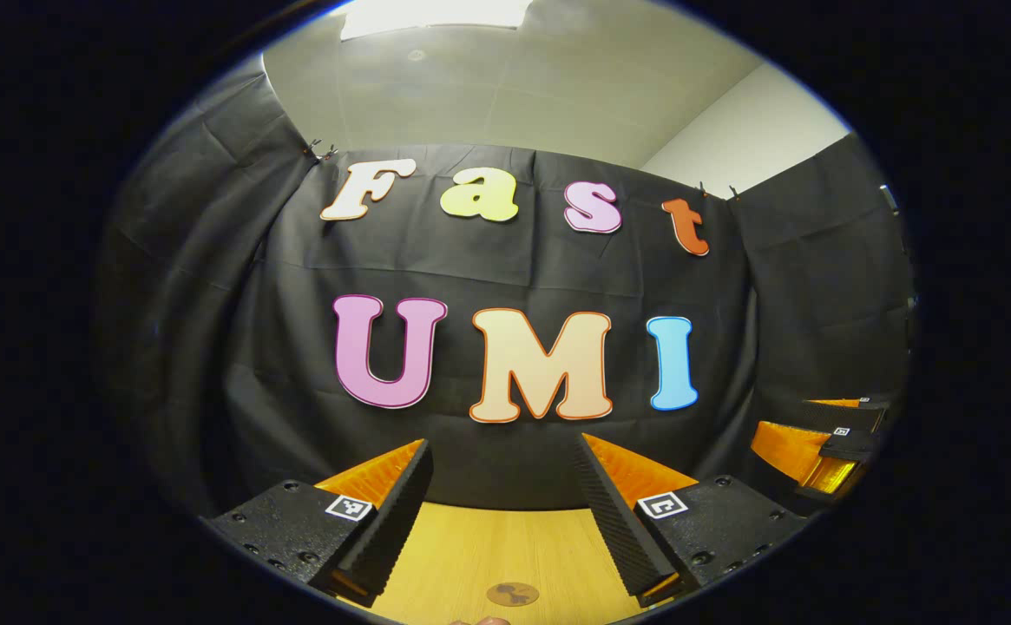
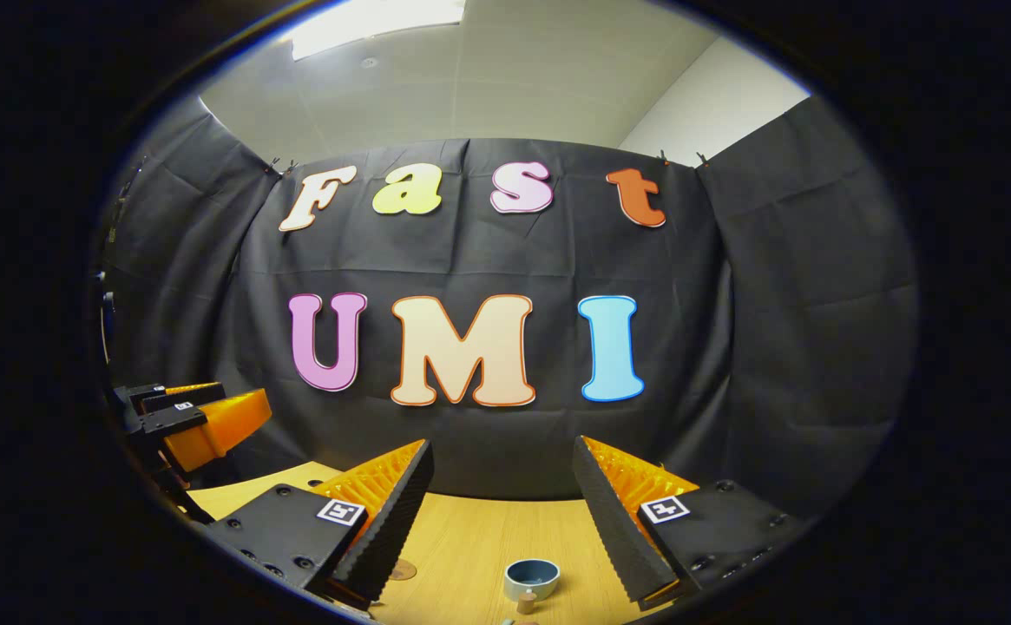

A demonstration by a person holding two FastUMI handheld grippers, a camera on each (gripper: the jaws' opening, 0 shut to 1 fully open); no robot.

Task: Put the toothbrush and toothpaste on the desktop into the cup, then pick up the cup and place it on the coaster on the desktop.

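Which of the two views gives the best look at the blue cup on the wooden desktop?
The right gripper view: the blue cup stands low on the wooden desktop, rim and inside visible, between the right claw fingers. The left gripper view gives me no cup to point at.

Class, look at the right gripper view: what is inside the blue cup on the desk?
The blue cup stands upright on the wooden desk, between the fingers of the open right claw. Its visible interior looks empty; the near wall hides the bottom.
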